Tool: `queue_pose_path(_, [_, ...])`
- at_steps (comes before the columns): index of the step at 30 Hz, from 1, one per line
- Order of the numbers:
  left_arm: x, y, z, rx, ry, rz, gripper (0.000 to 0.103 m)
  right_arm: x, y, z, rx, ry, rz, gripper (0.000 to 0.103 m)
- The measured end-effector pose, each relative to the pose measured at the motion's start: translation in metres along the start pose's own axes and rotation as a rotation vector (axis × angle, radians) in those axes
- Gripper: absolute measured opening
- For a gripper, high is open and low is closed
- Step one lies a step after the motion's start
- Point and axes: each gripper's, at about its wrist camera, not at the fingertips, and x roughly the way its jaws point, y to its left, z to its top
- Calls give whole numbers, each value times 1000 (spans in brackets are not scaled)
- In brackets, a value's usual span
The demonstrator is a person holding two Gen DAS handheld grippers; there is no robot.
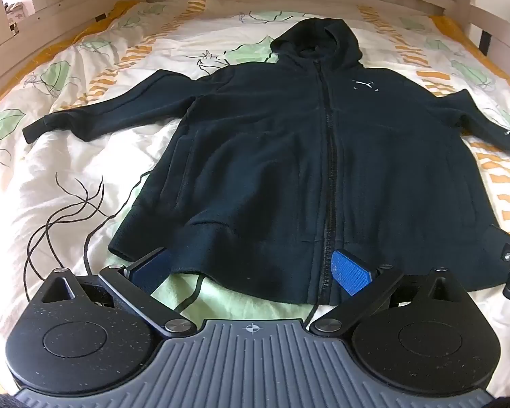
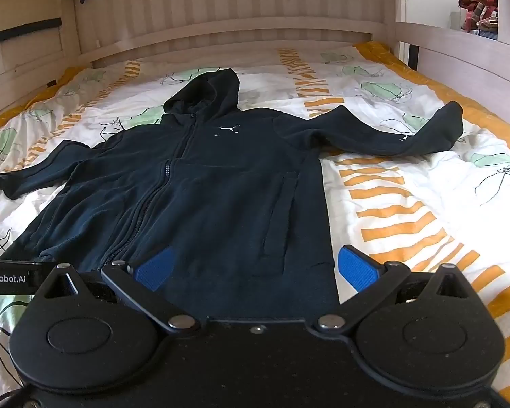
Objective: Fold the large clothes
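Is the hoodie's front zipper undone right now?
No, the hoodie lies flat on the bedspread with its zipper closed from hem to collar.

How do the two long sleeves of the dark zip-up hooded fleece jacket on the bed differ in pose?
The jacket's left sleeve lies nearly straight, its cuff pointing outward and toward the hem. The jacket's right sleeve bends upward at its end, so the cuff points toward the wooden headboard. Both are spread away from the body, unfolded, on the patterned duvet.
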Motion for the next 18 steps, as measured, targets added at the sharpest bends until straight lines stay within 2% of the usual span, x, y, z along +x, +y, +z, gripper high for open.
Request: queue_pose_path(18, [2,-3,-1,6,4,3,102,-2,-3,-5,14,5,12,102])
